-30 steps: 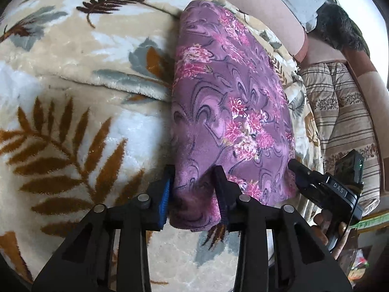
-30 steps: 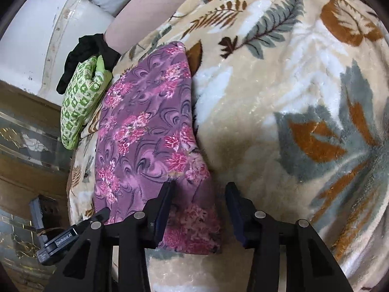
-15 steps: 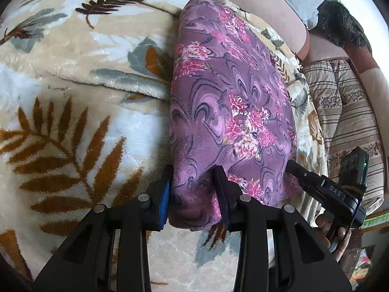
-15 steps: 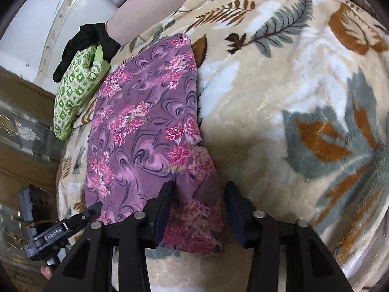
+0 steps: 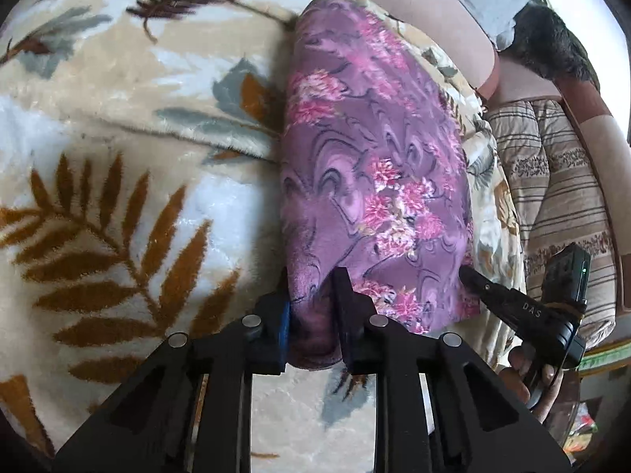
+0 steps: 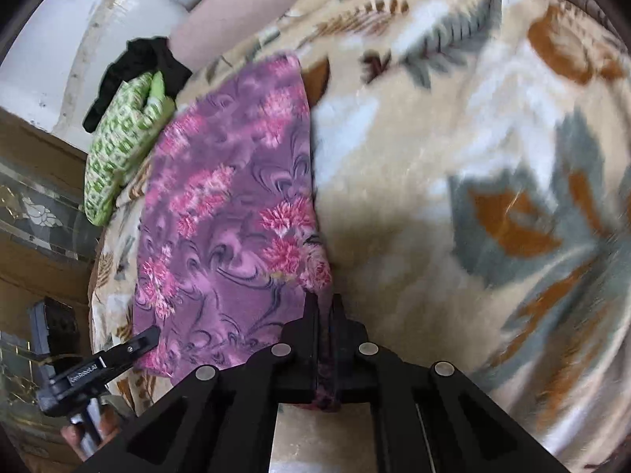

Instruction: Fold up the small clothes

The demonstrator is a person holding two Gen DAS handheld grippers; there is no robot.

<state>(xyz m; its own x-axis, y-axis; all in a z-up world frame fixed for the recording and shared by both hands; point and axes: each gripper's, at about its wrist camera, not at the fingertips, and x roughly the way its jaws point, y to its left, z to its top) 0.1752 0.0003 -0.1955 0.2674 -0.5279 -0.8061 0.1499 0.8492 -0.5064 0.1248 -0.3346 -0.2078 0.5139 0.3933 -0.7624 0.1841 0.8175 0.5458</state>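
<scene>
Purple floral cloth lay folded in a long strip on the leaf-print blanket. Each claw pinched a near corner: the left gripper held a thick bunch, the right gripper was pressed tight on a thin fold. Green fabric sat at the far left.

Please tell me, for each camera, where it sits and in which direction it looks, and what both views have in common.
Left wrist: on the left gripper, facing along the purple floral cloth; the right gripper and its holding hand show.
Right wrist: on the right gripper, shut on the cloth's other near corner; the left gripper shows.
Shared: cloth, leaf-patterned blanket.
</scene>
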